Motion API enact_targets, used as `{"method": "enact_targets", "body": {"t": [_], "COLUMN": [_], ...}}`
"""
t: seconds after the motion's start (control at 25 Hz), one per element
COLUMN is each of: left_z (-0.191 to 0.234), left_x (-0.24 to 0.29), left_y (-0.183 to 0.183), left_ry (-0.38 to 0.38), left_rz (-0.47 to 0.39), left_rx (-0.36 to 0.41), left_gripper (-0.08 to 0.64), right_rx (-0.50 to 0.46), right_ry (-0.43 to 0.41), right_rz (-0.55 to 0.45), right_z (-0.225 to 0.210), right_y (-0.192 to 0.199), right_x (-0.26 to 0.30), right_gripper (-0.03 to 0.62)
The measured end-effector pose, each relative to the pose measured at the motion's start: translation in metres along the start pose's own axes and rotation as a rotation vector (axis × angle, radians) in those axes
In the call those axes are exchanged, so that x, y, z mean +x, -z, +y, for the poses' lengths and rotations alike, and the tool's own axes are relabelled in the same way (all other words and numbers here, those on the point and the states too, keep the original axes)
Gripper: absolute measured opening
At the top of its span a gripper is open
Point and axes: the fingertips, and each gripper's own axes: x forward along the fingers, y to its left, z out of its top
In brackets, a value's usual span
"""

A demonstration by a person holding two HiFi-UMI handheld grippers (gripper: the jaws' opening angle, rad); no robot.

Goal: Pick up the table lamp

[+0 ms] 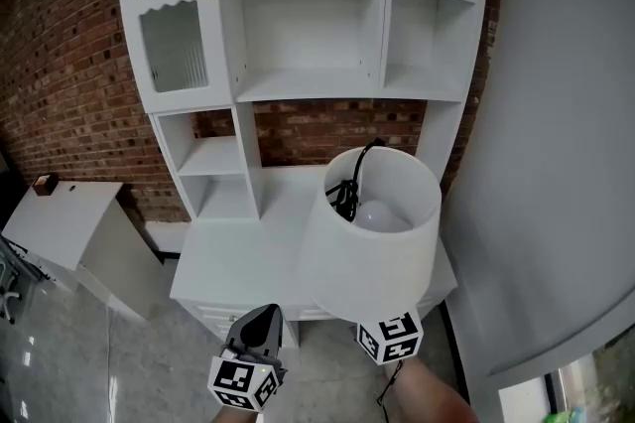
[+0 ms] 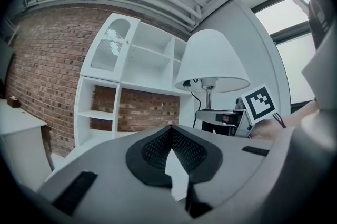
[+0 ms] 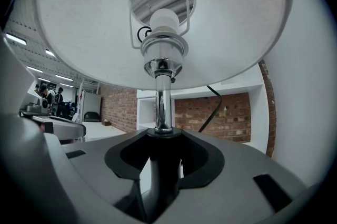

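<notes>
The table lamp has a white shade (image 1: 372, 232), a chrome stem (image 3: 163, 102) and a black cord (image 1: 347, 188). It hangs upright in the air in front of the white desk (image 1: 238, 257). My right gripper (image 3: 160, 165) is shut on the dark lower part of the stem. In the head view only its marker cube (image 1: 390, 337) shows under the shade. From the left gripper view the lamp (image 2: 213, 62) stands to the right, beside the right gripper's cube (image 2: 260, 103). My left gripper (image 1: 262, 324) is beside the lamp at the left, shut with nothing in it.
A white hutch with shelves and a glass door (image 1: 174, 14) rises from the desk against a brick wall (image 1: 60, 64). A low white cabinet (image 1: 69, 222) stands at the left. A white curved wall (image 1: 556, 163) is close on the right.
</notes>
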Motion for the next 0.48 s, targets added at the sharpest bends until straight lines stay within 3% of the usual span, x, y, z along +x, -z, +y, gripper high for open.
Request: {"method": "enact_targets", "body": {"t": [0.48], "left_z": [-0.072], "left_x": [-0.041], "left_y": [-0.013], "left_ry": [-0.076], "left_rz": [0.007], "left_rx": [0.016], "left_gripper": [-0.003], "right_rx": [0.002], "right_ry": [-0.038], "right_rz": [-0.018], "right_z": [-0.006], "right_y": [-0.012], "right_x": [-0.097], "right_gripper": [0.163]}}
